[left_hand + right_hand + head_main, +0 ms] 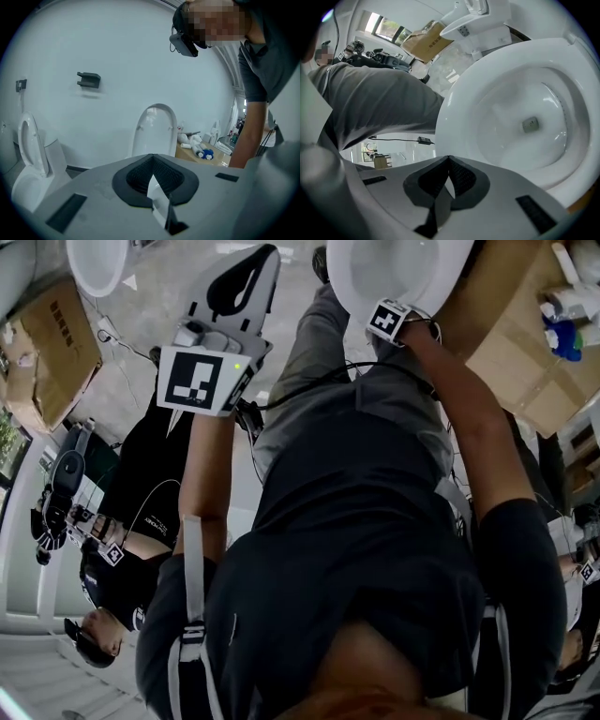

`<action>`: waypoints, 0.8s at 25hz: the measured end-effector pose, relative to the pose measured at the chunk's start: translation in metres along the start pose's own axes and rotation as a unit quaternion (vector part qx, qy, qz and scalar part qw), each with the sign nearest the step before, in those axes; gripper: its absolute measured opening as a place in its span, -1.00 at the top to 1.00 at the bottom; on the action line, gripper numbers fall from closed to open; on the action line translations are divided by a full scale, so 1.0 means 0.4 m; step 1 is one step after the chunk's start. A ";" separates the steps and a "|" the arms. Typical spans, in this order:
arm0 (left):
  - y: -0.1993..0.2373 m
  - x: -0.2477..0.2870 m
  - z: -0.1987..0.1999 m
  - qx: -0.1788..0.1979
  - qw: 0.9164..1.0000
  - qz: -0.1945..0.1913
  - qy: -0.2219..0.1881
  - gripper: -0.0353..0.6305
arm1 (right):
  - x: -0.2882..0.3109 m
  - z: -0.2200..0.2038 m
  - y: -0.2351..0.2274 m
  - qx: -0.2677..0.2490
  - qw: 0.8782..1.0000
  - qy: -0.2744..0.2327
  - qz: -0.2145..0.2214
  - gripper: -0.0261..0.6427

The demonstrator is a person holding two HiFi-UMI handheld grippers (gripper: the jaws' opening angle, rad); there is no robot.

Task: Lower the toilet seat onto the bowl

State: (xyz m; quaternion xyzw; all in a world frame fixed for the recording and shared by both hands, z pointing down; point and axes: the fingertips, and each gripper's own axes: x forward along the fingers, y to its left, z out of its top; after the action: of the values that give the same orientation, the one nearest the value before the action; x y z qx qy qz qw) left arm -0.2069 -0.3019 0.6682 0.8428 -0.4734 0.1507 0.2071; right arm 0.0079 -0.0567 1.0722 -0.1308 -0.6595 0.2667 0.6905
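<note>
Right gripper view: the right gripper (449,158) is held with fingers together, as is the left gripper (152,157). Merely nudged, the upright seat (157,126) could be slammed down.

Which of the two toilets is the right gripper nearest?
The toilet whose open bowl fills the right gripper view, just beyond the shut right gripper. The other toilet stands farther back, beside a cardboard box.
</note>
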 end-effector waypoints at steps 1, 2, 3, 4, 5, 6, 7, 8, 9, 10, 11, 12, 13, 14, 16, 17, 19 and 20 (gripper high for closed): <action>0.004 0.000 -0.011 0.000 1.000 0.001 0.003 0.88 | 0.015 0.000 0.001 -0.003 1.000 -0.001 0.004 0.91; 0.007 0.001 -0.022 0.000 1.000 0.001 0.006 0.88 | 0.031 0.000 0.007 -0.006 1.000 -0.004 0.010 0.91; 0.010 0.002 -0.030 0.000 1.000 0.001 0.008 0.88 | 0.043 0.000 0.012 -0.010 1.000 -0.006 0.013 0.91; 0.012 0.004 -0.035 -0.002 1.000 0.002 0.012 0.88 | 0.053 -0.001 0.013 -0.016 1.000 -0.006 0.008 0.91; 0.013 0.006 -0.041 -0.003 1.000 0.003 0.016 0.88 | 0.060 -0.002 0.010 -0.023 1.000 -0.004 0.000 0.91; 0.015 0.007 -0.050 -0.003 1.000 0.005 0.022 0.88 | 0.067 -0.004 0.004 -0.030 0.999 -0.002 -0.010 0.91; 0.017 0.009 -0.059 -0.003 1.000 0.007 0.029 0.88 | 0.073 -0.004 -0.004 -0.036 0.999 0.000 -0.019 0.91; 0.016 0.011 -0.066 -0.003 0.999 0.008 0.035 0.88 | 0.078 -0.004 -0.010 -0.040 0.999 0.002 -0.027 0.91; 0.014 0.014 -0.072 -0.003 0.999 0.006 0.038 0.88 | 0.084 -0.003 -0.013 -0.043 0.999 0.003 -0.032 0.91; 0.010 0.019 -0.074 -0.002 0.999 0.002 0.037 0.88 | 0.090 -0.002 -0.015 -0.045 0.998 0.004 -0.035 0.91; 0.006 0.025 -0.074 -0.002 0.999 -0.003 0.034 0.88 | 0.097 -0.001 -0.016 -0.046 0.998 0.004 -0.037 0.91; 0.002 0.032 -0.074 -0.002 1.000 -0.008 0.030 0.88 | 0.104 0.000 -0.018 -0.047 0.998 0.002 -0.037 0.91; -0.002 0.040 -0.072 -0.003 1.000 -0.012 0.027 0.88 | 0.111 0.001 -0.021 -0.046 0.998 0.000 -0.036 0.91; -0.007 0.047 -0.071 -0.005 1.000 -0.015 0.025 0.88 | 0.117 0.001 -0.025 -0.043 0.999 -0.002 -0.031 0.91; -0.013 0.060 -0.078 -0.005 0.999 -0.019 0.027 0.88 | 0.122 0.001 -0.029 -0.035 0.999 -0.004 -0.015 0.91; -0.015 0.065 -0.085 -0.004 0.999 -0.021 0.030 0.88 | 0.122 0.004 -0.030 -0.032 0.999 -0.005 -0.006 0.91; -0.015 0.072 -0.100 -0.001 0.999 -0.024 0.040 0.88 | 0.117 0.005 -0.035 -0.028 1.000 -0.005 0.001 0.91; -0.017 0.074 -0.105 -0.001 0.999 -0.026 0.045 0.88 | 0.113 -0.004 -0.037 -0.021 1.000 0.001 0.002 0.91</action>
State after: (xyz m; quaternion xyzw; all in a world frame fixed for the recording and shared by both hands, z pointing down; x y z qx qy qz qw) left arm -0.1885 -0.2999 0.7164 0.8469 -0.4415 0.1829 0.2331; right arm 0.0119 -0.0441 1.1179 -0.1463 -0.6639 0.2540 0.6880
